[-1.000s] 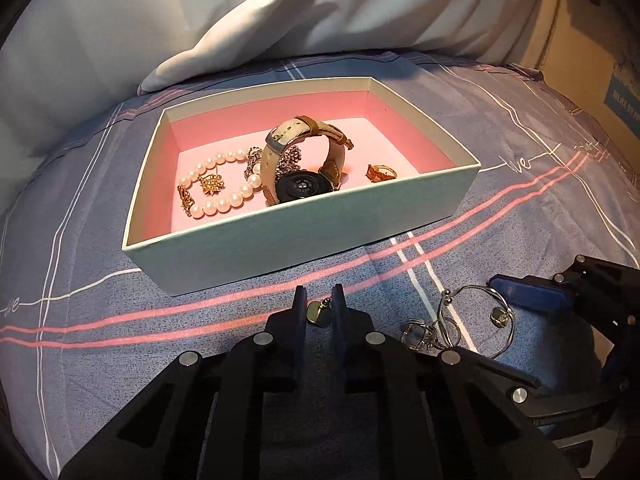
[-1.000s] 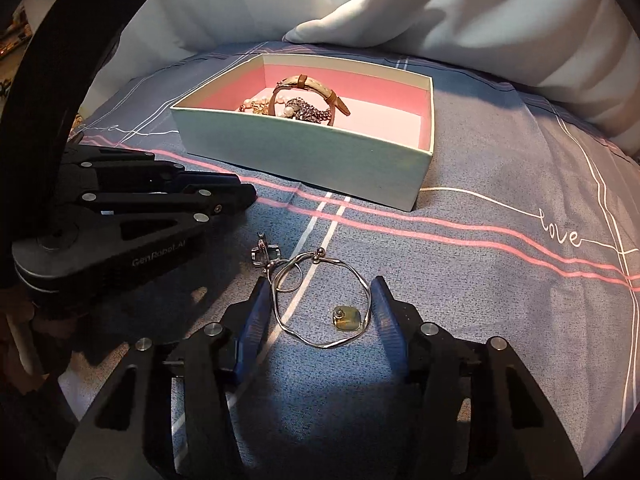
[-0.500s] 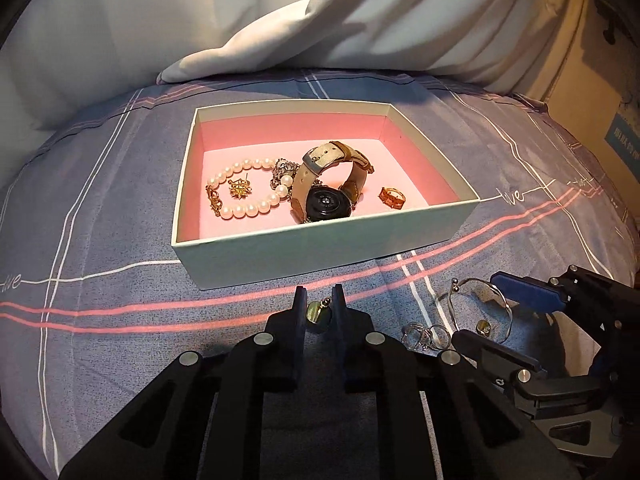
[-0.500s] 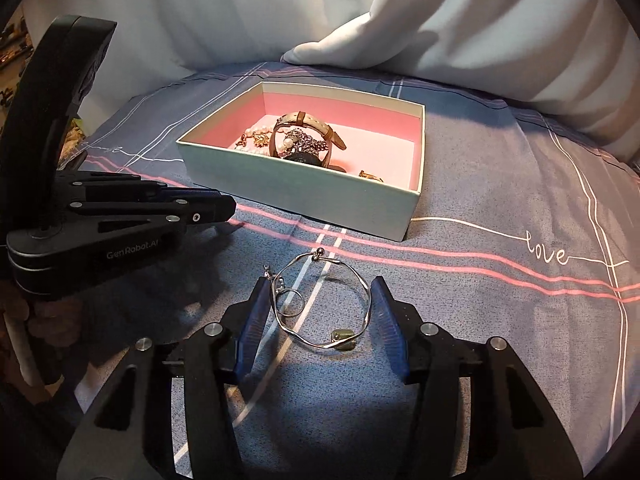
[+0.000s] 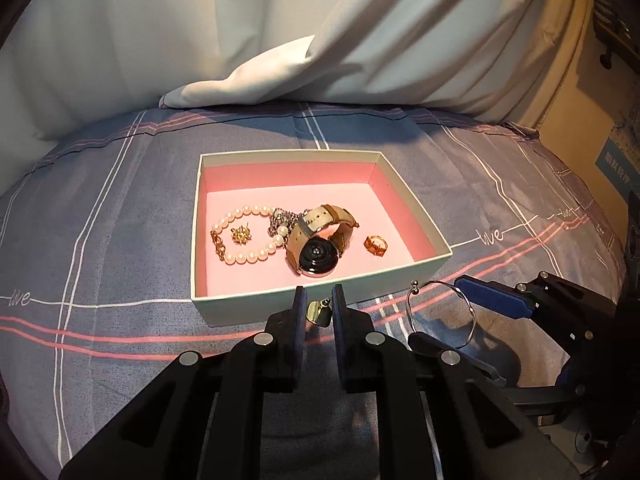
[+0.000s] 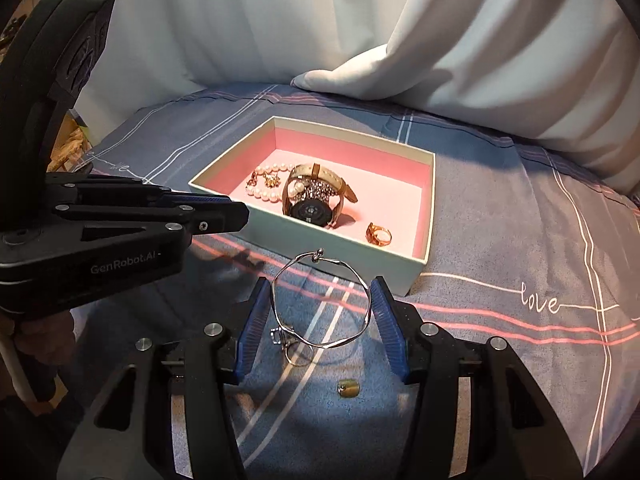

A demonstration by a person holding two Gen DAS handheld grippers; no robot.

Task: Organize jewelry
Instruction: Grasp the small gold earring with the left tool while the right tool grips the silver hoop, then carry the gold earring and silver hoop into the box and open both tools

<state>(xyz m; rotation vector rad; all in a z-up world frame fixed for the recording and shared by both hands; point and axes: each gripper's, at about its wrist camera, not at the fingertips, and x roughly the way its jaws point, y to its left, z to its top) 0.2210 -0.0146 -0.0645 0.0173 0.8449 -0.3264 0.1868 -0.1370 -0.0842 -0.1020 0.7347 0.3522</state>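
- One box [image 5: 320, 304] with a pink inside stands on the bed [image 5: 100, 240], near the middle of the striped sheet; its near wall is just in front of both grippers.
- Inside the box I count five pieces: one pearl bracelet [image 5: 244, 257], one small gold brooch [image 5: 241, 235] lying inside the pearl loop, one watch [image 5: 317, 258] with a beige strap standing on its edge, one silver chain [image 5: 277, 222] partly behind the watch, and one gold ring [image 5: 375, 245] toward the right wall, apart from the watch.
- The left gripper [image 5: 319, 312] has its two fingers close together, clamped on one small gold pendant [image 5: 318, 313], held above the sheet just before the near wall of the box.
- The right gripper [image 6: 320, 316] holds one thin silver bangle [image 6: 320, 304] between its two blue pads [image 6: 256, 320]; the pads press on the left and right sides of the bangle, and the bangle is lifted off the sheet.
- In the left wrist view the same bangle [image 5: 440, 312] shows to the right of the left gripper, near the right corner of the box.
- On the sheet under the bangle lie two more pieces: one silver ring [image 6: 294, 346] with a small stone setting, and one small greenish bead [image 6: 349, 389] nearer to the camera, apart from the ring.
- One white curtain [image 5: 320, 40] hangs behind the bed, and its fold rests on the far edge of the sheet.
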